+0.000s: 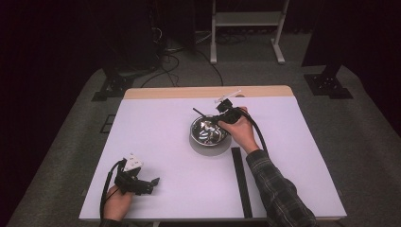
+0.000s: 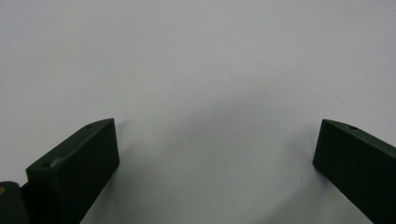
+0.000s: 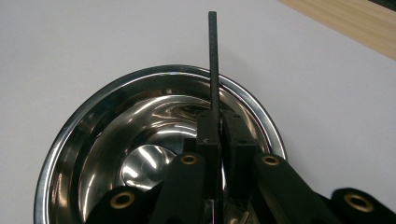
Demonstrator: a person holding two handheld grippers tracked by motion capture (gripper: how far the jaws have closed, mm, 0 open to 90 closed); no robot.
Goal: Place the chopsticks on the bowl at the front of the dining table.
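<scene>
A shiny steel bowl [image 1: 208, 133] [image 3: 84, 140] stands on the white table top [image 1: 156, 127] just right of centre. My right gripper [image 1: 215, 119] [image 3: 219, 128] hangs over the bowl's far right rim, shut on a thin black stick [image 3: 213, 56] [image 1: 199, 112]. The stick juts out past the jaws over the far rim. My left gripper [image 1: 152, 182] [image 2: 215, 144] lies near the table's front left, held by a hand. Its jaws stand wide open over the bare white surface, with nothing between them.
A long black bar [image 1: 240, 182] lies on the table right of the bowl and runs toward the front edge, beside the right forearm. A wooden strip [image 1: 189, 92] borders the table's far edge. Stands and cables occupy the floor behind.
</scene>
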